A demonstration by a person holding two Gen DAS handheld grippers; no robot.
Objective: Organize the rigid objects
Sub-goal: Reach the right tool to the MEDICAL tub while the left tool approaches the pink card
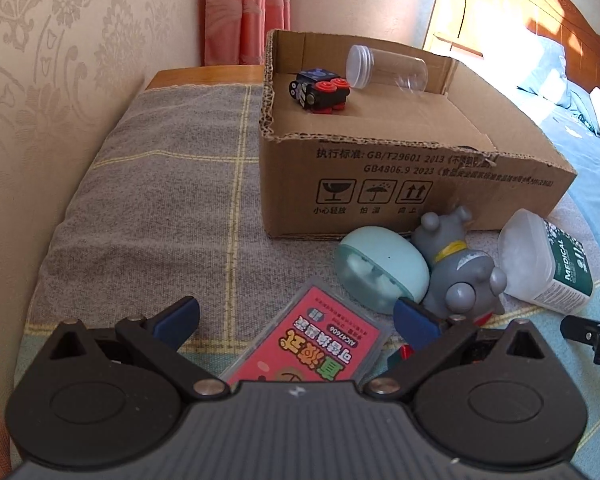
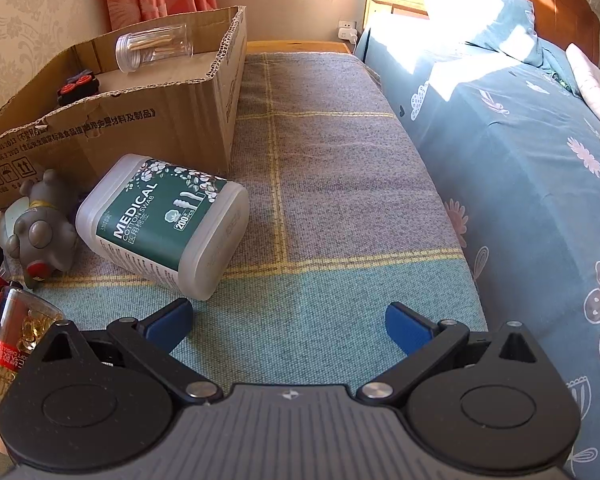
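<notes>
On the grey checked blanket [image 2: 340, 152] sits an open brown cardboard box [image 1: 400, 184]; inside it lie a clear plastic jar [image 1: 384, 68] and a black toy block with red wheels [image 1: 320, 94]; just in front of the box huddle a pale blue egg-shaped case [image 1: 374, 270], a grey rubber dog toy [image 1: 460, 272] and a white tub of cotton swabs [image 2: 164, 224]; the left gripper [image 1: 296, 316] is wide open over a pink card [image 1: 316, 344]; the right gripper [image 2: 288, 320] is wide open over bare blanket, with lots of room up to the bed edge.
</notes>
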